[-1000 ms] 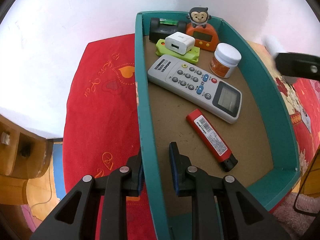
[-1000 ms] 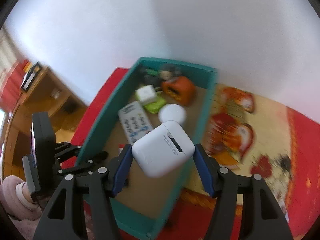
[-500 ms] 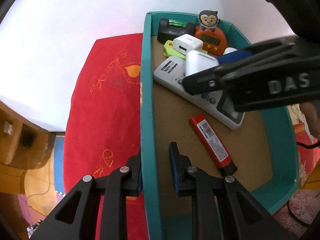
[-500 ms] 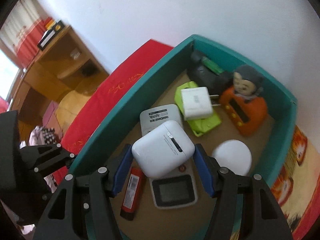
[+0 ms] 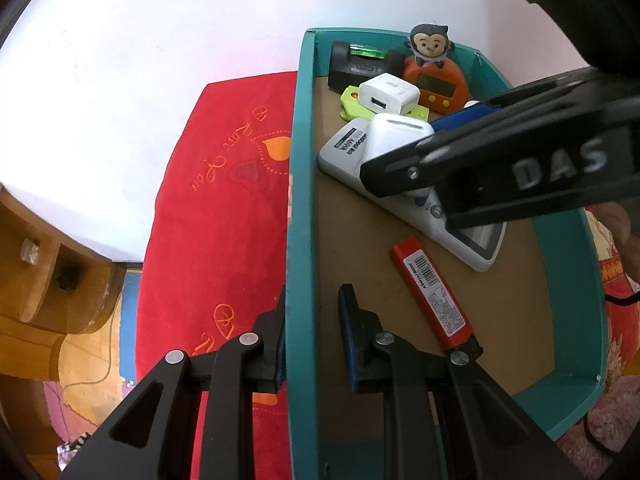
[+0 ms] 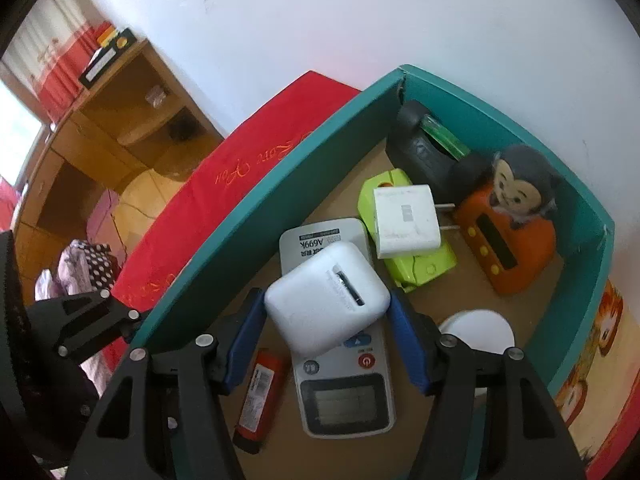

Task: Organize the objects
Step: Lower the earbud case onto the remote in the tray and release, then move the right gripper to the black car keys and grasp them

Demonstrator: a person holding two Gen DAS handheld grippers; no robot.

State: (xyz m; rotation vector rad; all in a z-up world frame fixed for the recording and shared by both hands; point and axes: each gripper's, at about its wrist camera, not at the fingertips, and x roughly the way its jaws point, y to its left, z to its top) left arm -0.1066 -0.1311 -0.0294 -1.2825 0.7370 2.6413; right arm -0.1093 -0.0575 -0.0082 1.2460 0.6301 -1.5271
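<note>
red cloth (image 5: pixel 224 216) under teal box (image 5: pixel 299 184), white wall behind. left gripper (image 5: pixel 310 338) clamped narrow on box's left wall, unmoved. right gripper (image 6: pixel 326 334), jaws closed on white earbud case (image 6: pixel 326 300), brought from outside box to above remote (image 6: pixel 340 364) near box middle. release judged next; case could slide off remote.
</note>
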